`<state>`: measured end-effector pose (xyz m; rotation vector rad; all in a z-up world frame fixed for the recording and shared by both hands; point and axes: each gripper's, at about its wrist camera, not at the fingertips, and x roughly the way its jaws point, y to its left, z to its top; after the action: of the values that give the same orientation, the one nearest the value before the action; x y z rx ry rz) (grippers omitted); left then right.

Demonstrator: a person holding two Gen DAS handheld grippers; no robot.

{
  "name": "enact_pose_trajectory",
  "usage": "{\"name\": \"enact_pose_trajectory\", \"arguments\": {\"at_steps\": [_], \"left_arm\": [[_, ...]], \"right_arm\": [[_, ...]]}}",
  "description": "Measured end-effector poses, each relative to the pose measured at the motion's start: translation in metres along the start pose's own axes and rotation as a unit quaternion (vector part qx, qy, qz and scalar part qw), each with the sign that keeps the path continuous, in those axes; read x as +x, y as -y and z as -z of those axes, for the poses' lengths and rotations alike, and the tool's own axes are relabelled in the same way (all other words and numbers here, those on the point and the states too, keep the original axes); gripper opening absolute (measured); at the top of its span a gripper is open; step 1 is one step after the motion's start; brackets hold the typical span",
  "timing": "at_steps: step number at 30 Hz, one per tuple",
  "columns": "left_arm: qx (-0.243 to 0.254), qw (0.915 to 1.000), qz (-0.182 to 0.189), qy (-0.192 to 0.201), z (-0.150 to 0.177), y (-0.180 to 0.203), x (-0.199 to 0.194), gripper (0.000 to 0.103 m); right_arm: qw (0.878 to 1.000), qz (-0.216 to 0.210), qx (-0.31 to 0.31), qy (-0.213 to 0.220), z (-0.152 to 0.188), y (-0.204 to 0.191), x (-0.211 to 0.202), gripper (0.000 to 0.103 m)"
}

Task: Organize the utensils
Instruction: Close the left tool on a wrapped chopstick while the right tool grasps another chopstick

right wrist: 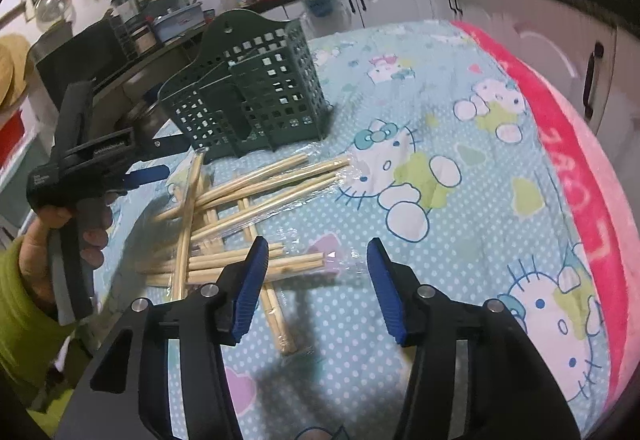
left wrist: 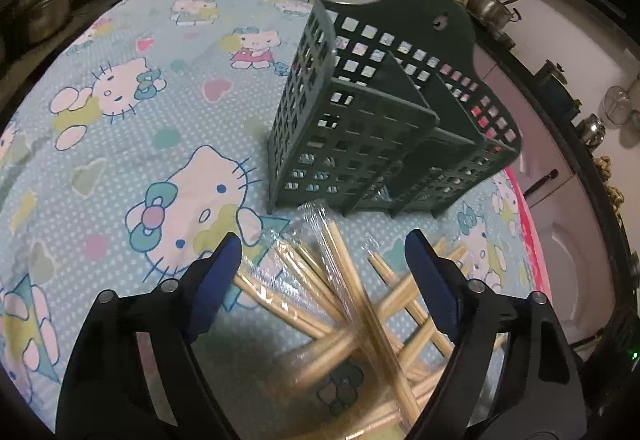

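A pile of wooden chopsticks (right wrist: pixel 244 216), each pair in a clear wrapper, lies criss-cross on the surface (right wrist: pixel 460 240), which wears a light blue cloth with cartoon cats. Just behind the pile, on its far side, stands a dark green holder (left wrist: pixel 360 144) with square holes and several pockets. It stands upright and nothing can be seen inside it.

The left gripper (left wrist: pixel 324 256) hangs tilted down right over the pile. Its blue jaws stand wide apart with some sticks below the gap, but the pads do not press on any. In the right wrist view this same tool comes in from the left, held by a hand (right wrist: pixel 60 236) in a green sleeve (right wrist: pixel 24 320), fingers wrapped round the grip.

The right gripper (right wrist: pixel 316 260) also points down, at the near right end of the pile. Its jaws are about half open. The left pad is near the ends of a few sticks, and a bit of clear wrapper lies between the pads. Nothing is pinched.

A pink blanket (right wrist: pixel 580 200) lies along the right edge. Kitchen cupboards (right wrist: pixel 400 0) and pots (left wrist: pixel 488 6) are far behind.
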<state>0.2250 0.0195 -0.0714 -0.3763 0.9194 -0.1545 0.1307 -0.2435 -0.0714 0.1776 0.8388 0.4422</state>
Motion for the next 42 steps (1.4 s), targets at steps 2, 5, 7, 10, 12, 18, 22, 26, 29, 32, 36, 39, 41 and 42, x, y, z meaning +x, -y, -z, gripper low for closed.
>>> {"name": "enact_pose_trajectory", "arguments": {"at_steps": [2,5,7,10,12,18,22,26,29,32,36,39,41,42], "left_arm": [[-0.002,0.9999,0.000,-0.013,-0.002,0.000,0.007,0.074],[-0.007,0.9997,0.005,-0.023,-0.004,-0.001,0.013,0.073],[-0.011,0.9995,0.007,-0.027,-0.005,-0.001,0.017,0.070],[-0.019,0.9991,0.005,-0.037,-0.004,-0.005,0.023,0.067],[-0.021,0.9989,0.003,-0.041,-0.002,-0.006,0.025,0.067],[-0.026,0.9985,0.001,-0.049,-0.002,-0.007,0.031,0.059],[-0.033,0.9981,0.004,-0.052,-0.004,-0.013,0.031,0.051],[-0.034,0.9979,-0.006,-0.056,-0.006,-0.015,0.030,0.036],[-0.037,0.9978,-0.003,-0.056,-0.008,-0.020,0.026,0.020],[-0.037,0.9977,0.002,-0.057,-0.008,-0.027,0.021,0.010],[-0.034,0.9979,0.020,-0.050,-0.007,-0.031,0.009,0.005],[-0.026,0.9986,0.031,-0.033,-0.009,-0.030,-0.010,0.003],[-0.020,0.9991,0.034,-0.017,-0.012,-0.025,-0.024,0.003],[-0.015,0.9992,0.036,-0.012,-0.013,-0.022,-0.029,0.003]], "right_arm": [[1.000,-0.009,0.011,-0.010,0.001,0.004,0.004,0.049],[0.999,-0.018,0.027,-0.022,0.002,0.010,0.008,0.049],[0.999,-0.024,0.030,-0.023,0.001,0.012,0.010,0.045],[0.998,-0.034,0.042,-0.030,0.001,0.016,0.013,0.036],[0.997,-0.046,0.046,-0.035,0.001,0.017,0.014,0.030],[0.997,-0.060,0.038,-0.027,0.002,0.014,0.007,0.012],[0.998,-0.055,0.026,-0.021,0.003,0.011,0.001,0.010],[0.998,-0.048,0.020,-0.017,0.002,0.009,-0.003,0.009],[0.999,-0.045,0.011,-0.009,0.000,0.006,-0.008,0.009],[0.999,-0.048,0.003,-0.001,-0.003,0.001,-0.014,0.007],[0.999,-0.051,-0.015,0.012,-0.009,-0.008,-0.024,0.006],[0.998,-0.055,-0.030,0.022,-0.017,-0.019,-0.033,0.006],[0.998,-0.053,-0.040,0.024,-0.023,-0.026,-0.037,0.006],[0.997,-0.053,-0.044,0.025,-0.025,-0.030,-0.038,0.006]]}}
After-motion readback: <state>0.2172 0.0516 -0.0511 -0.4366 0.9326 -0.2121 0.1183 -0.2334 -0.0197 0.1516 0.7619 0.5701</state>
